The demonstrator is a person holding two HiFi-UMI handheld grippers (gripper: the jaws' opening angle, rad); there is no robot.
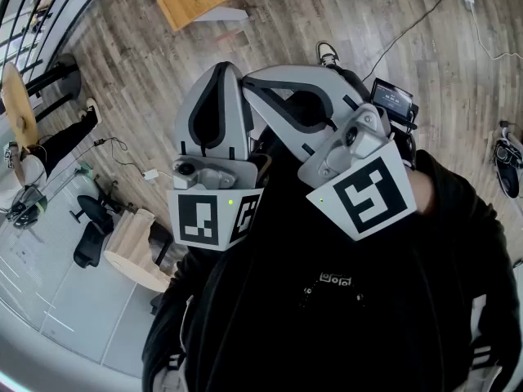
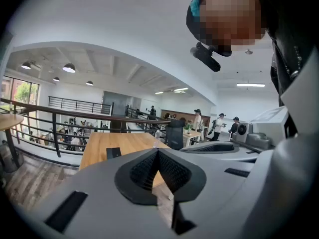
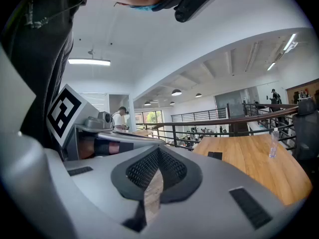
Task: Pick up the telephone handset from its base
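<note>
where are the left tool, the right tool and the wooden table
left tool (image 2: 158, 151), left gripper view, where its shut jaw tips meet
right tool (image 3: 158, 149), right gripper view, where its shut jaw tips meet
wooden table (image 3: 249, 158), right gripper view, bare part of its top

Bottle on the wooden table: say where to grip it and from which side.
Probably take the bottle at its middle, jaws level, from the near edge of the wooden table: it stands upright and slim, bare wood around it. The right hand-held gripper is shut; open it.
</note>
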